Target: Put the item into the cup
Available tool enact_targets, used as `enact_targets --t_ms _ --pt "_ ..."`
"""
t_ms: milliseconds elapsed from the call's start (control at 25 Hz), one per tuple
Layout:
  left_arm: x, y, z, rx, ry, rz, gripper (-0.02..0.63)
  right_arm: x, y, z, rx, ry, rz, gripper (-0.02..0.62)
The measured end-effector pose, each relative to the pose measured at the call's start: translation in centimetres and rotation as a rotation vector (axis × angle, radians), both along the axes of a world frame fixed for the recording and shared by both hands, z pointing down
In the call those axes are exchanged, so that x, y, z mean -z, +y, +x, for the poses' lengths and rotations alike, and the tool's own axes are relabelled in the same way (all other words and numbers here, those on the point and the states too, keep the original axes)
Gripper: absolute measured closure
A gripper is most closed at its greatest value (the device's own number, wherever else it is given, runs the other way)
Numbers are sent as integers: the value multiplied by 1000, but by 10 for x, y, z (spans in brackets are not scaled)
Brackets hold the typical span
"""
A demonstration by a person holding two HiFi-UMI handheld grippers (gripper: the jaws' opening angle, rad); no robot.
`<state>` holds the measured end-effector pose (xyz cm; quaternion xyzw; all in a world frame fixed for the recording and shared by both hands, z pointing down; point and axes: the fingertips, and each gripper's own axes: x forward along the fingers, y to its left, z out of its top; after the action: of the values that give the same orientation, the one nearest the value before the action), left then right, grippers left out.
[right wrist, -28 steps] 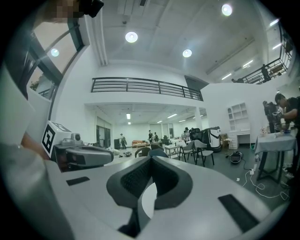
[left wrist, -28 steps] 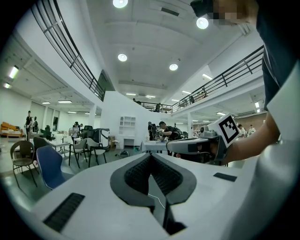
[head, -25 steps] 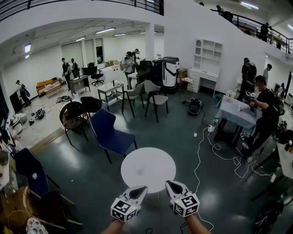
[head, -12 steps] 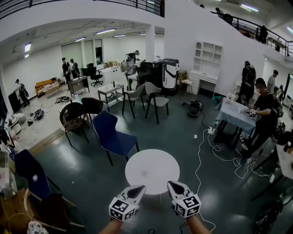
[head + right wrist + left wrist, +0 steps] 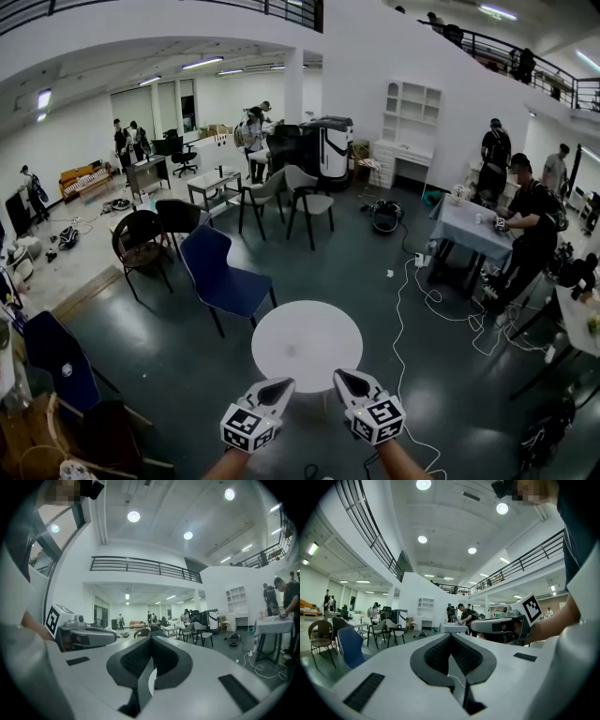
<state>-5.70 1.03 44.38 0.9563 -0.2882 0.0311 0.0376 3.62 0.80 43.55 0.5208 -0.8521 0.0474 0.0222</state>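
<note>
My left gripper (image 5: 285, 383) and right gripper (image 5: 341, 375) are held side by side, level, at the near edge of a round white table (image 5: 307, 345). Both are shut with nothing between the jaws. In the left gripper view the dark pads (image 5: 440, 653) meet at the tip, and the right gripper (image 5: 501, 626) shows beside it. The right gripper view shows its pads (image 5: 133, 660) closed too, with the left gripper (image 5: 84, 637) at the left. No cup or item shows in any view.
A blue chair (image 5: 220, 274) stands just beyond the table, with dark chairs (image 5: 141, 239) behind it. White cables (image 5: 409, 309) trail across the floor to the right. A person (image 5: 530, 225) works at a cloth-covered table (image 5: 469, 230) at the right.
The room has shifted slightly in the head view as I move. Both grippers stay side by side before the round table, still shut.
</note>
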Motion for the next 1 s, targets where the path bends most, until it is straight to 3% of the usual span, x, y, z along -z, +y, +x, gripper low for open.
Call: enact_targets --t_ms 680,1000 --pt "4 23 -12 -24 0 12 590 4 31 -20 -13 8 -3 578" --pt "8 19 -25 4 0 23 591 7 34 -26 -14 19 1 578"
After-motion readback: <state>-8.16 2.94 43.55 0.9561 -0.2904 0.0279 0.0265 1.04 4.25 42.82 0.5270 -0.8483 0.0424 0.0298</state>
